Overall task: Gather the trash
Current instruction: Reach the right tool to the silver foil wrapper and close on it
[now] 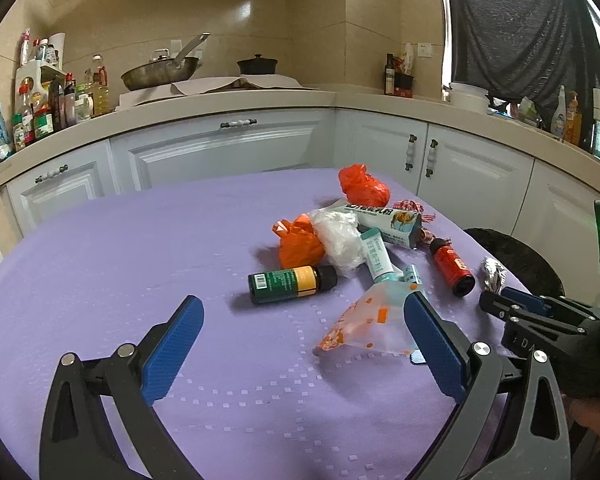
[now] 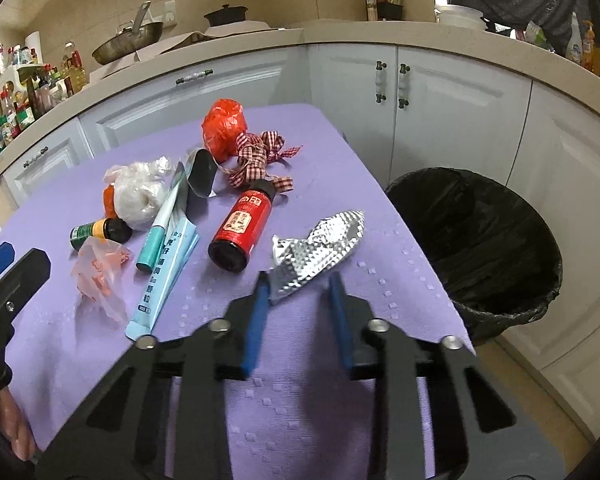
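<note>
Shiny embossed foil wrapper (image 2: 320, 248), prob. metallised.

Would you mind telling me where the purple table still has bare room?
The table is bare left of the green bottle and near the left gripper. It is crowded from the red bag to the foil.

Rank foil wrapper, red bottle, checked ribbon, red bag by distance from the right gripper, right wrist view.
From the right gripper, nearest first:
1. Foil wrapper: its near end lies between the fingers.
2. Red bottle: just beyond, to the left.
3. Checked ribbon: behind the bottle.
4. Red bag: farthest, at the table's far end.
</note>
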### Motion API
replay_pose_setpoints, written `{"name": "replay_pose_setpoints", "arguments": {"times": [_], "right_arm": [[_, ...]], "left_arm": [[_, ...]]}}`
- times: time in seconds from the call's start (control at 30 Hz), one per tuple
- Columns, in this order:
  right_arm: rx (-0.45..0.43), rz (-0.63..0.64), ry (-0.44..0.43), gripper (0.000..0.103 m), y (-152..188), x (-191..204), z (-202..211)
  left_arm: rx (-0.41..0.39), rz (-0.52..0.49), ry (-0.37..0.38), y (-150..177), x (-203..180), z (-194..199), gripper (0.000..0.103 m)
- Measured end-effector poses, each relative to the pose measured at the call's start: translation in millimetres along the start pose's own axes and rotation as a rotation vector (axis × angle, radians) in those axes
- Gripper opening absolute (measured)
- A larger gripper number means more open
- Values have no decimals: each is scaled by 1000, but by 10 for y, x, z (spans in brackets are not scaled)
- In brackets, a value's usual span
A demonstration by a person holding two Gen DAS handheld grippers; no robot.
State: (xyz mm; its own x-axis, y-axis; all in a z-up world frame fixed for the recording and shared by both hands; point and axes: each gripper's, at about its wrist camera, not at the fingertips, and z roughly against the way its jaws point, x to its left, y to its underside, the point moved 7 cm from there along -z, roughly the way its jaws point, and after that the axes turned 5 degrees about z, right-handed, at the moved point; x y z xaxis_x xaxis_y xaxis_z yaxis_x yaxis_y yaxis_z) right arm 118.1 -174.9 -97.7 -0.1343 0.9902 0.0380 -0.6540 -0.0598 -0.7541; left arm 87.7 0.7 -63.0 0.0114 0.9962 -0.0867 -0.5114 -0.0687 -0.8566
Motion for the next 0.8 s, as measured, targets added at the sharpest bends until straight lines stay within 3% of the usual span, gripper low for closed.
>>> {"name": "replay_pose_setpoints", "arguments": {"times": [0.17,0.27,0.33,0.37,0.4,0.57,0.63,0.7,0.77,0.8], "right_arm": [[-5,-11,-3,14,16,-72,20],[3,-7,-10,15,28,-84,27],[-6,-17,-22,26,26,-93,48],[-13,-29,-19,47,18,-112,62],[-28,-41,-13,58,2,-133,80],[-46,-34,5,59,-96,-143,62],[-40,-26,5,54,-128,-131,16],[-13,-15,-7,33,-130,-107,-65],[8,-13,-16,19,-106,-105,-124],[8,-15,-18,19,-98,-111,-128]], "left_arm": [[2,-17,3,12,-67,-4,97],[3,-21,0,17,-94,-12,97],[4,-21,-2,18,-102,-13,97],[4,-21,-2,17,-102,-13,97],[4,-20,-2,16,-103,-14,97],[6,-22,-1,17,-112,-18,97],[9,-22,-1,18,-116,-22,97],[11,-21,-2,17,-117,-25,97],[12,-21,-1,19,-120,-23,97],[12,-22,0,19,-124,-19,97]]}}
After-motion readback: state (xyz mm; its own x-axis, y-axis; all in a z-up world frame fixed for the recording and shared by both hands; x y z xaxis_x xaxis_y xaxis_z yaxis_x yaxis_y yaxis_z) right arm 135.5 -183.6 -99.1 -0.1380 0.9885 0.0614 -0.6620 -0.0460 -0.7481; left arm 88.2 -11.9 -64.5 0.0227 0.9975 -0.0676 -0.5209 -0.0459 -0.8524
